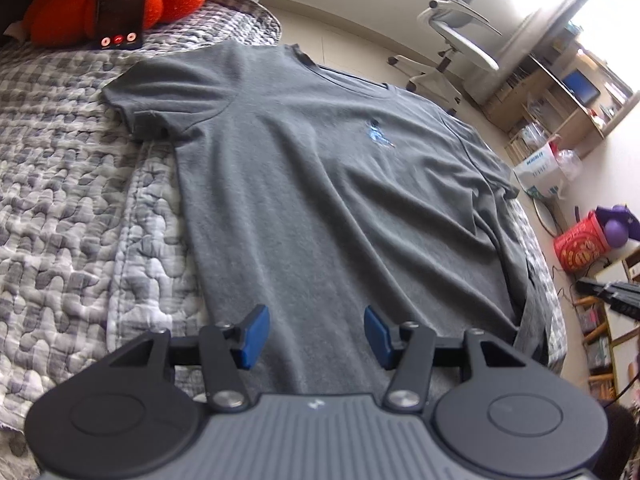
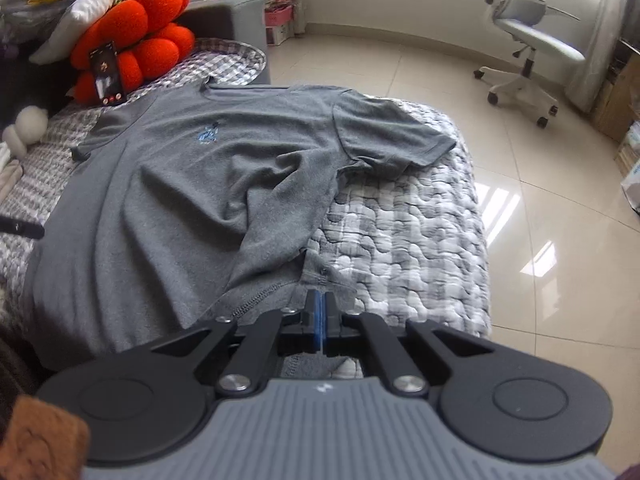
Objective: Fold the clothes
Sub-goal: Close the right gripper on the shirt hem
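A grey T-shirt with a small blue chest logo lies front-up on a quilted bed, collar at the far end; it also shows in the right wrist view. My left gripper is open and empty, hovering over the shirt's lower hem area. My right gripper is shut on the shirt's bottom right hem corner, where the fabric is bunched and slightly lifted. The right sleeve lies spread out flat.
The grey-white checked quilt covers the bed. An orange cushion with a phone leaning on it sits at the head. A white office chair stands on the tiled floor. Shelves and boxes line the wall.
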Demonstrator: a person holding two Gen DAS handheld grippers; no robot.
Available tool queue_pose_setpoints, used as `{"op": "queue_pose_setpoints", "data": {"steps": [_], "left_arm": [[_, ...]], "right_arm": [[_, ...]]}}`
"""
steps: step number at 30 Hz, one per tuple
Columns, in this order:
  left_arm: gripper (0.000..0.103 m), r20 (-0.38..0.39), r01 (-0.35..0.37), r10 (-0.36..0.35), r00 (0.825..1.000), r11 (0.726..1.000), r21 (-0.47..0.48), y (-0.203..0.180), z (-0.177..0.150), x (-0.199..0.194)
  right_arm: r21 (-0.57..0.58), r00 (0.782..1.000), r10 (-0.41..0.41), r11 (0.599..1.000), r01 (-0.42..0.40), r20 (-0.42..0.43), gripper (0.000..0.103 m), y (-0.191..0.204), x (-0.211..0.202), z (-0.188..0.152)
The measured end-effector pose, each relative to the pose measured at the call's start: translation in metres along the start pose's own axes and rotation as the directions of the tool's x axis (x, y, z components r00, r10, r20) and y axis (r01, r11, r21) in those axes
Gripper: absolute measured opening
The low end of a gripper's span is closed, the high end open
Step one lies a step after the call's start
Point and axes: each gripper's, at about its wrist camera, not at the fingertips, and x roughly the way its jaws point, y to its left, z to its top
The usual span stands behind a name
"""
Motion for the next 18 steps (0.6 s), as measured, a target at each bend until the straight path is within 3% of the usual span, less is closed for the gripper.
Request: {"op": "queue_pose_setpoints", "data": {"steps": [2, 3, 4, 5, 7, 16, 18], "left_arm": [[0.054, -0.007, -0.011, 0.011, 1.0, 1.0, -0.005, -0.001, -0.002, 0.001], [0.055, -0.009, -0.015, 0.015, 1.0, 1.0, -0.01, 0.0, -0.002, 0.001], [0.055, -0.014, -0.016, 0.016, 1.0, 1.0, -0.016, 0.0, -0.002, 0.0], [0.056, -0.019, -0.017, 0.017, 1.0, 1.0, -0.023, 0.001, -0.003, -0.001], [0.058, -0.032, -0.015, 0.014, 0.999, 0.999, -0.04, 0.005, -0.004, -0.004], [0.061, -0.15, -0.089, 0.074, 0.986, 0.991, -0.097, 0.026, -0.019, -0.003], [0.061, -0.158, -0.098, 0.082, 0.984, 0.99, -0.098, 0.029, -0.022, -0.001]], "right_arm": [[0.022, 1.0, -0.006, 1.0, 0.006, 0.002, 0.015, 0.0, 0.003, 0.002], [0.032, 1.0, -0.009, 0.999, 0.009, 0.003, 0.016, 0.0, 0.004, 0.004], [0.029, 1.0, -0.011, 1.0, 0.011, -0.006, 0.023, 0.002, 0.01, 0.005], [0.026, 1.0, -0.013, 1.0, 0.013, -0.014, 0.039, 0.004, 0.016, 0.006], [0.019, 1.0, -0.012, 1.0, 0.012, -0.02, 0.048, 0.009, 0.027, 0.005], [0.015, 0.997, -0.049, 0.999, 0.049, -0.056, 0.046, 0.013, 0.088, 0.006], [0.002, 0.996, -0.077, 0.997, 0.078, -0.038, 0.029, 0.013, 0.093, 0.005]]}}
